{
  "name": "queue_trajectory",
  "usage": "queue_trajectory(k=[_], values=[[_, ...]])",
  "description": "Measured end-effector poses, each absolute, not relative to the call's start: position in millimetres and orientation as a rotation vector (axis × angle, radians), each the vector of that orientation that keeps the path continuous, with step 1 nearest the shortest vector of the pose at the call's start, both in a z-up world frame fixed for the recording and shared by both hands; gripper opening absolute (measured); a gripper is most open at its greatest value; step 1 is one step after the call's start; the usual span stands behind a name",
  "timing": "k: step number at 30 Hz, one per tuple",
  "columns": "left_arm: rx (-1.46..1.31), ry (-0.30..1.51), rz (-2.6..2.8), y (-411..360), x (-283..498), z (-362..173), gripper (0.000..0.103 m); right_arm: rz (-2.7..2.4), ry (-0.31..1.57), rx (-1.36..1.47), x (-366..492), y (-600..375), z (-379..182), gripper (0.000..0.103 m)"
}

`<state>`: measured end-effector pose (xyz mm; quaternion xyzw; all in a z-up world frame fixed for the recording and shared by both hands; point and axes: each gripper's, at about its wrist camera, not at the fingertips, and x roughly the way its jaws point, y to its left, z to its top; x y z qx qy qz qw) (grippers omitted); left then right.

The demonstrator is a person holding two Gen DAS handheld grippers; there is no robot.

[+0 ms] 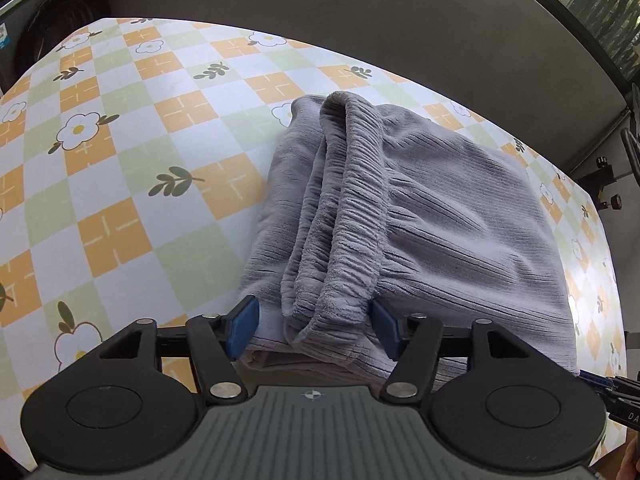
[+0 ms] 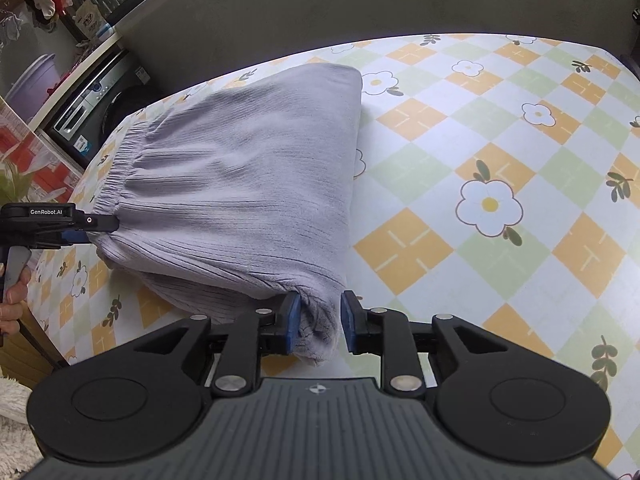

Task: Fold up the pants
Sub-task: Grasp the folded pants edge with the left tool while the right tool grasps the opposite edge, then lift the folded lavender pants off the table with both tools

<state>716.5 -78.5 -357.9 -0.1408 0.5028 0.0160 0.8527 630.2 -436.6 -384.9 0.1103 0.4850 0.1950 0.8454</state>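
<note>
Gripping folded pants (image 1: pixel 420 208) on table (image 1: pixel 120 160): both grippers, left gripper (image 1: pixel 316 324), right gripper (image 2: pixel 318 322).

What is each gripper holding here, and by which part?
Both hold the folded grey ribbed fleece pants: the left gripper at the elastic waistband corner, the right gripper at the near folded corner opposite.

The pants (image 1: pixel 420 208) are showing a pale grey with a fine ribbed pattern across the middle of both views. The tablecloth (image 1: pixel 120 152) around them is displaying a check of orange, pale green and white squares, dotted with white yellow-centred flowers and dark green leaf sprigs. At the bottom of each frame, the left gripper (image 1: pixel 314 326) and the right gripper (image 2: pixel 320 322) are showing black bodies with blue pads (image 1: pixel 242 328). The wall (image 1: pixel 340 8) along the top is appearing dull grey-brown.
</note>
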Motion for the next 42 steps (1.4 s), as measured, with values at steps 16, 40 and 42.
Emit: queue_trajectory(k=[16, 40, 42], values=[[-0.272, 1.017, -0.083, -66, 789, -354, 0.094, 0.365, 0.913, 0.31, 698, -409, -374, 0.063], [-0.365, 1.08, -0.212, -46, 808, -404, 0.099, 0.3, 1.014, 0.466, 731, -410, -409, 0.075], [-0.384, 1.083, -0.217, -44, 810, -407, 0.098, 0.295, 1.018, 0.471, 732, -408, -411, 0.076]])
